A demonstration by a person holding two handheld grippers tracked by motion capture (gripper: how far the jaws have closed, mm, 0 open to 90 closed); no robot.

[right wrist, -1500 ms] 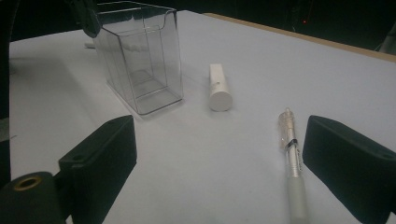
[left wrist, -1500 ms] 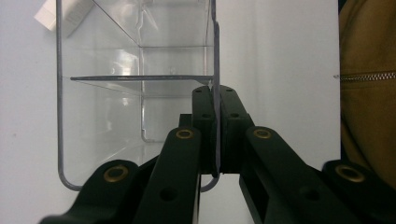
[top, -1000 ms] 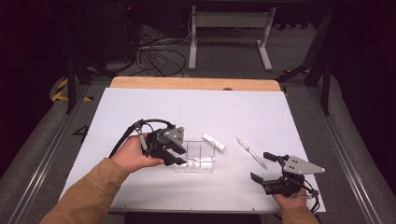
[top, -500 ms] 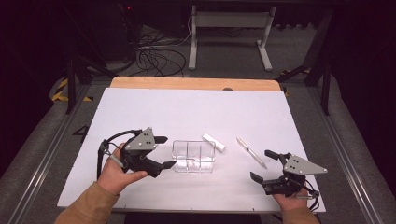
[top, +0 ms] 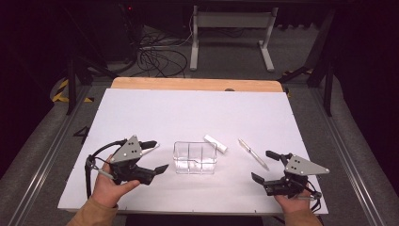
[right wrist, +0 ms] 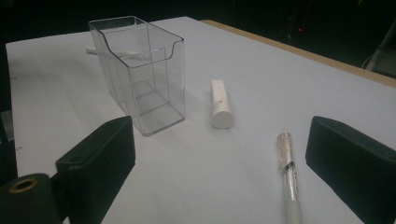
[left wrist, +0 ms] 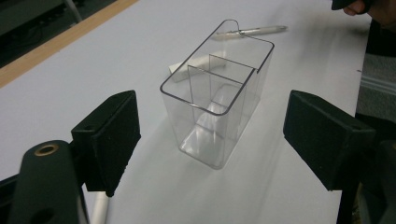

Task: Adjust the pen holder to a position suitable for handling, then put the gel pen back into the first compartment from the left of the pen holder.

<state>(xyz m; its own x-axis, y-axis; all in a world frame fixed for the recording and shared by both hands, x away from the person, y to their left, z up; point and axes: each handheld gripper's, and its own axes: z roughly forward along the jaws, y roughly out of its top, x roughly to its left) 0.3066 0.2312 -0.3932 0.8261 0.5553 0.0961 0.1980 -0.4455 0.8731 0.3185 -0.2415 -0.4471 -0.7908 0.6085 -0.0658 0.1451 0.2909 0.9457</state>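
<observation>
Dark room, cables and a metal stand on the floor behind; white desk point(top: 188, 113) with a wooden far edge. Landmark: the clear plastic rectangular organiser box point(top: 195, 157), upright, open at the top, split by inner dividers into compartments, standing on the desk toward the near side, about midway between the two hands. Nothing visible inside it.

Left gripper point(top: 156, 157) lies to the left of the box, near it but apart, pointing toward it. Its fingers point(left wrist: 112, 135) have just been opening and now stand wide; nothing between them, the box sits beyond them in the left gripper view. A white stick-shaped object point(top: 149, 150) lies on the desk by this gripper, on the box's left; what it is I cannot tell.

Short white plastic cylinder point(top: 215, 143) lies flat just behind the box's right end. White and clear pen point(top: 253, 153) lies further right of the box, well apart from it.

Right gripper point(top: 264, 165) is on the right of the box, beyond the pen, near the desk's front edge. Fingers point(right wrist: 100, 158) spread wide, holding nothing.
</observation>
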